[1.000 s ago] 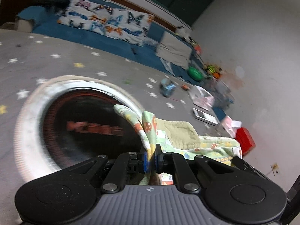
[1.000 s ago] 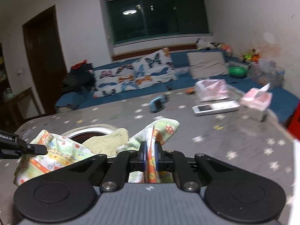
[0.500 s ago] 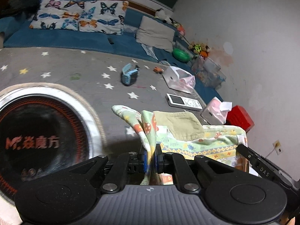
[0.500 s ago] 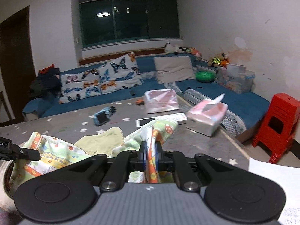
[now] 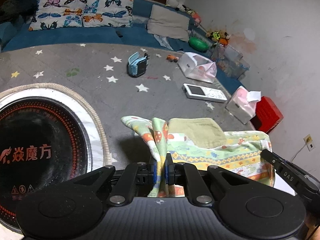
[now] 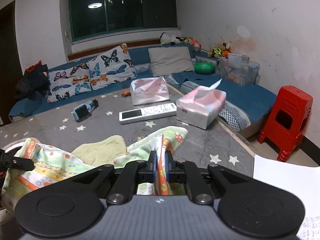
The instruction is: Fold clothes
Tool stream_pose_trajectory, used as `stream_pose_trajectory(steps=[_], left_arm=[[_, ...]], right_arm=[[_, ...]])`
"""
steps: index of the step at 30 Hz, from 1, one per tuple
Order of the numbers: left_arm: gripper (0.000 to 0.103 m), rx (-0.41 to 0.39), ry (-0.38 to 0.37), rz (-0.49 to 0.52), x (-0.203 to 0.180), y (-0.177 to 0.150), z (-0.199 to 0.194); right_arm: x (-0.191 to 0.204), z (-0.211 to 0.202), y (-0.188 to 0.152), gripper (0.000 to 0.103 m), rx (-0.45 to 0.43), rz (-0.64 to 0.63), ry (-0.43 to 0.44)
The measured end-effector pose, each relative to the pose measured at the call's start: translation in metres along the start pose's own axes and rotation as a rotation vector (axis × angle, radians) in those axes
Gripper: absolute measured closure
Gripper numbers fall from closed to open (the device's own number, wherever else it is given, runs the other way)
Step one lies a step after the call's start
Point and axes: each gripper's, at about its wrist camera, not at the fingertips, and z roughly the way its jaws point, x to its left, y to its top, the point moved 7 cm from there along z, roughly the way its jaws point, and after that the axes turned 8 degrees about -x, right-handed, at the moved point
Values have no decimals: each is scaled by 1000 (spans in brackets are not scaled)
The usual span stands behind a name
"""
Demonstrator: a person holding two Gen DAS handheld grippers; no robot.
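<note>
Currently, the left gripper has its jaws closed on a bunched corner of the small pastel-printed cotton garment, and the right gripper has its jaws closed on another bunched corner of the same garment. The garment hangs stretched between the two grippers above the grey star-patterned table cover. Its plain yellow-green inner panel faces upward near the top edge.

Landmark: the white handset-style remote control, lying flat on the table cover.
- The garment is held on the near side of the remote, apart from it.
- A pink-and-white soft tissue pack stands just beside the remote, at its right end.
- A white-and-pink plastic bag sits just behind the remote.
- A small blue toy device lies to the left of the remote, well apart.
- A round black induction cooktop with a white rim lies far left of the remote, beside the left gripper.
- A red plastic stool stands on the floor beyond the table edge, right of the remote.
</note>
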Motion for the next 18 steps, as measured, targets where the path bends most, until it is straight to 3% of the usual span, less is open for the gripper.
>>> stream_pose_trajectory(steps=[9, 13, 17, 18], left_arm=[[94, 44, 45, 2, 18, -12, 17], [84, 55, 70, -1, 25, -14, 20], [65, 45, 85, -11, 30, -10, 17], [64, 36, 94, -12, 32, -8, 16]], right_arm=[[-9, 21, -17, 92, 55, -10, -47], [-10, 23, -20, 86, 65, -20, -57], [-5, 22, -19, 83, 64, -28, -38], [-2, 22, -19, 80, 64, -30, -28]])
